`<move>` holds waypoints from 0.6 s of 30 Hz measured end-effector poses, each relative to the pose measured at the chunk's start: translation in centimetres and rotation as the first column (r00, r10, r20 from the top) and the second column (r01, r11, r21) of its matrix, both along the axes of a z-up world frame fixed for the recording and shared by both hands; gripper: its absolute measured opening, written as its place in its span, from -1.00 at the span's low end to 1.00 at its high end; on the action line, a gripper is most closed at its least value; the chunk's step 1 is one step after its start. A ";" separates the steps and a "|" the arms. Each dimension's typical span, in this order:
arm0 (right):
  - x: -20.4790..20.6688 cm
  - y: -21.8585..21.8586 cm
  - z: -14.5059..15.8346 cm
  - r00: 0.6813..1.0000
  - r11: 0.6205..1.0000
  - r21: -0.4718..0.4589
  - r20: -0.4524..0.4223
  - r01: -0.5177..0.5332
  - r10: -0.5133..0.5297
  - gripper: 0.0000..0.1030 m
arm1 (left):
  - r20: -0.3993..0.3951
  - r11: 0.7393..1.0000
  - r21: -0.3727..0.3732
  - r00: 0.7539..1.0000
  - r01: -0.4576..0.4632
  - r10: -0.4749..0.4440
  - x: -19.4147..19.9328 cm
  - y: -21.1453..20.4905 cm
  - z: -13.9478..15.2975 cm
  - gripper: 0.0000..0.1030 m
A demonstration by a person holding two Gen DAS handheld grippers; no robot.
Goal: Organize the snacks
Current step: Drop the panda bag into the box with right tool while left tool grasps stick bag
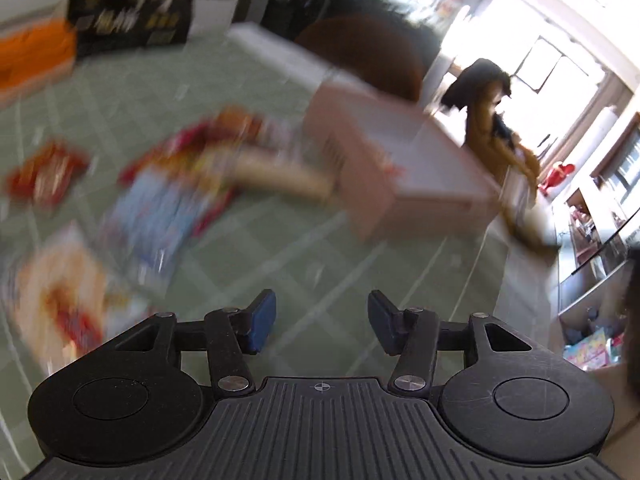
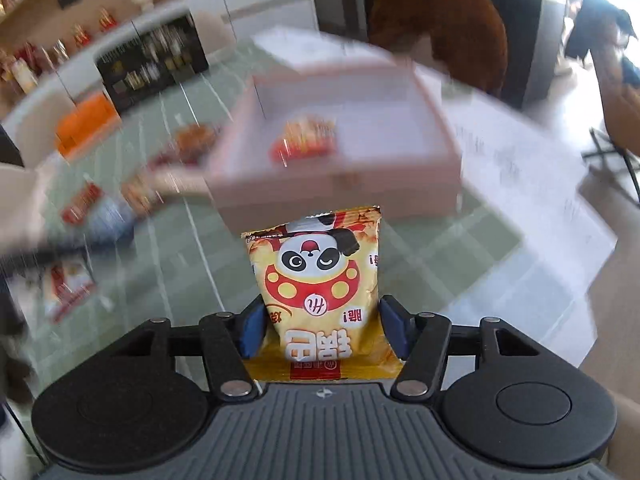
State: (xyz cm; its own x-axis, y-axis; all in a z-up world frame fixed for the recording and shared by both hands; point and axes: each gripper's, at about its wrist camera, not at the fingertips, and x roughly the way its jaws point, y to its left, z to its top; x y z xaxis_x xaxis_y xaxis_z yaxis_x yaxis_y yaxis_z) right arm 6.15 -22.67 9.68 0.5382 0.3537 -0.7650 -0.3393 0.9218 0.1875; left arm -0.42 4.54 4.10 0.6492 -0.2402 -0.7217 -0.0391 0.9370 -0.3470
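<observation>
My right gripper [image 2: 322,320] is shut on a yellow snack packet with a panda face [image 2: 318,276] and holds it above the table, in front of a pink open box [image 2: 340,188]. A red and yellow snack packet [image 2: 306,140] lies inside the box. My left gripper [image 1: 322,320] is open and empty above the green checked tablecloth [image 1: 280,256]. The pink box [image 1: 360,168] is ahead of it to the right. Several snack packets lie blurred to its left: a blue one [image 1: 160,208], a red one [image 1: 44,172] and a pale one [image 1: 64,292].
An orange box [image 2: 86,126] and a black box [image 2: 154,62] stand at the table's far side. A brown chair back [image 2: 440,20] is behind the pink box. Loose packets [image 2: 80,204] lie on the left. A person in a brown coat [image 1: 496,120] stands beyond the table.
</observation>
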 end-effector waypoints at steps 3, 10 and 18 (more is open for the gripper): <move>3.7 1.2 4.1 0.993 0.999 -0.035 0.113 0.029 -0.025 0.17 | -0.016 1.000 0.001 1.000 -0.016 0.016 -0.2 -0.1 -0.8 0.10; 10.1 3.6 5.6 0.988 0.995 -0.035 0.130 0.090 -0.085 0.57 | 0.132 0.988 0.153 0.991 0.006 -0.026 3.5 1.7 2.6 0.10; 4.4 3.6 -0.2 0.999 0.999 -0.024 0.011 0.034 -0.033 0.57 | 0.094 0.918 0.317 0.956 0.237 -0.279 12.6 1.1 1.6 0.10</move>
State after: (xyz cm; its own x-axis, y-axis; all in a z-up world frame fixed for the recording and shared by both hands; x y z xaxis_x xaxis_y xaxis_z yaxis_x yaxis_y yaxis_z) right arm 10.57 -19.12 9.50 0.5573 0.3164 -0.7677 -0.3098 0.9370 0.1613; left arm 12.19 5.67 5.73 0.6896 -0.1995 -0.6961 0.2457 0.9687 -0.0343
